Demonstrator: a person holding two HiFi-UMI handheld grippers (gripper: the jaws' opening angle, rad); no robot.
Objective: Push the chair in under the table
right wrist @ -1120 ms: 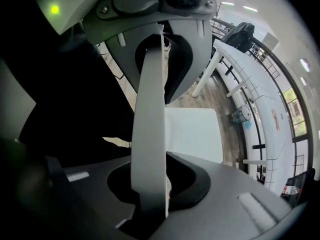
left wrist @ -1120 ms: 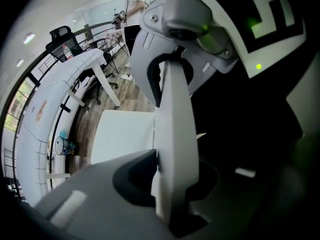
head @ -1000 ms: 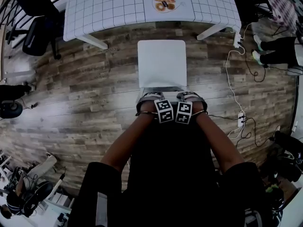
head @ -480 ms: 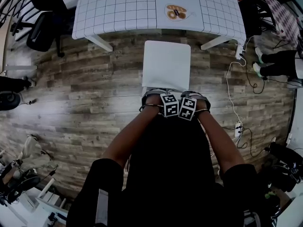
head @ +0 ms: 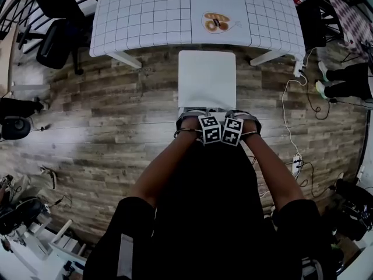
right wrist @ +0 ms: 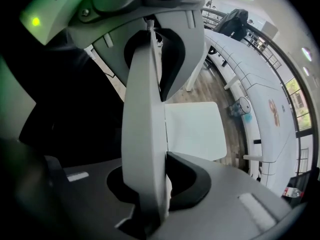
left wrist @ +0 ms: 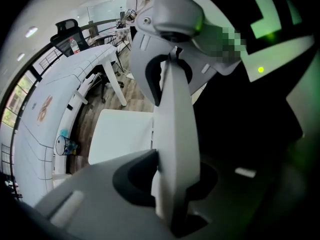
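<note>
A white chair stands in front of the white gridded table [head: 145, 16], its seat [head: 207, 77] just short of the table's near edge. My left gripper [head: 191, 121] and right gripper [head: 243, 121] sit side by side on the chair's backrest, both pointing down. In the left gripper view the white backrest [left wrist: 172, 129] runs between my left gripper's [left wrist: 170, 189] jaws, which are shut on it. The right gripper view shows the same: the backrest [right wrist: 145, 129] clamped by my right gripper [right wrist: 150, 189]. The chair's legs are hidden.
The table's two white legs [head: 125, 60] [head: 265, 57] flank the seat. Black office chairs [head: 55, 39] stand at the left. A power strip with cables [head: 297, 156] lies on the wooden floor at the right, near a person's legs [head: 344, 80]. An orange picture [head: 217, 22] lies on the table.
The chair and both grippers have moved toward the table; the gap between the seat's front edge and the table edge has shrunk. Both grips look unchanged.
</note>
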